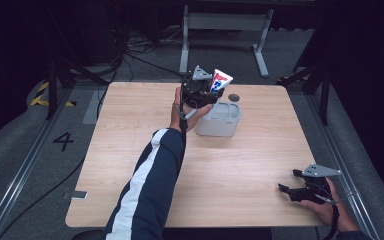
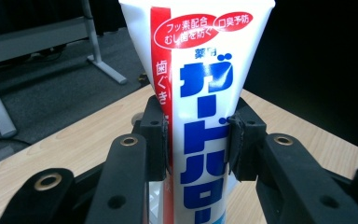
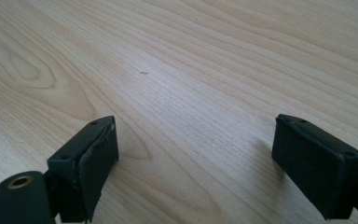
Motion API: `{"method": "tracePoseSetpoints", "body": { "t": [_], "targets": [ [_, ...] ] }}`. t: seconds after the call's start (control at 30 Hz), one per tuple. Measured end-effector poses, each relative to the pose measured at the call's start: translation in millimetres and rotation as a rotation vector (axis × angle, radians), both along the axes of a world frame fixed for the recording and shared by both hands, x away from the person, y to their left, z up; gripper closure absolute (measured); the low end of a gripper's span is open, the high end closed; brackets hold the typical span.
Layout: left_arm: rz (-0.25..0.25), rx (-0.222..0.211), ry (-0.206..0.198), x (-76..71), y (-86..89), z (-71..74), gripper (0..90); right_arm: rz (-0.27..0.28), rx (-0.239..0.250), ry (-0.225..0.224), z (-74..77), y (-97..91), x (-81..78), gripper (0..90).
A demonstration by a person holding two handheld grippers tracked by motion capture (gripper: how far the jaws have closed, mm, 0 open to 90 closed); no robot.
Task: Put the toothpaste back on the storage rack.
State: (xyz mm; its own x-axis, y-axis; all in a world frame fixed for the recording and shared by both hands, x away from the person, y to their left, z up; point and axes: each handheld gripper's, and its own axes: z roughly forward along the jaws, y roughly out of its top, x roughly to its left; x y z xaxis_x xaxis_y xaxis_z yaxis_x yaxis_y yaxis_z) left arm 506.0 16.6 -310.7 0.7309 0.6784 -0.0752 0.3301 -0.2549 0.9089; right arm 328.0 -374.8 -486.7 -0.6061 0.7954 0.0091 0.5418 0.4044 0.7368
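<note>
My left gripper is shut on a white toothpaste tube with red and blue print, held upright above the near left corner of a grey box-shaped holder. In the left gripper view the tube stands between the two black pads, which press on its sides. My right gripper rests low over the table's near right corner with its jaws wide apart. The right gripper view has bare wood between its pads.
The wooden table carries a small dark round disc just behind the holder. A grey metal table frame stands on the floor beyond. A sleeved forearm reaches across the left half of the table.
</note>
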Motion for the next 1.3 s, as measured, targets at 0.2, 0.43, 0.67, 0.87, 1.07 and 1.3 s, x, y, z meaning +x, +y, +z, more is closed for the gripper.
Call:
{"method": "tracePoseSetpoints", "body": {
  "t": [0.2, 0.43, 0.67, 0.87, 1.07, 1.3],
  "targets": [
    [0.005, 0.001, -0.018, 4.7, -7.4, -1.4, 65.2, 0.001, 0.0, -0.001, -0.1, -0.1, -0.1, 14.6],
    [0.001, -0.023, -0.038, 10.5, -12.1, -5.6, 65.1, 0.002, -0.001, -0.001, -0.1, -0.1, -0.1, 14.6],
    [0.007, -0.042, -0.033, 18.2, -17.5, -14.5, 65.1, 0.002, -0.001, -0.001, -0.1, -0.1, -0.2, 14.6],
    [0.006, -0.055, -0.025, 23.5, -22.9, -20.4, 65.0, 0.005, -0.003, -0.002, -0.1, -0.3, -0.2, 14.6],
    [0.007, -0.046, -0.018, 27.2, -28.1, -26.6, 64.9, 0.007, -0.003, -0.002, -0.1, -0.4, -0.4, 14.7],
    [0.018, -0.037, -0.005, 31.9, -31.1, -33.3, 64.7, 0.012, -0.001, -0.001, -0.1, -0.6, -0.3, 14.8]
  ]
}}
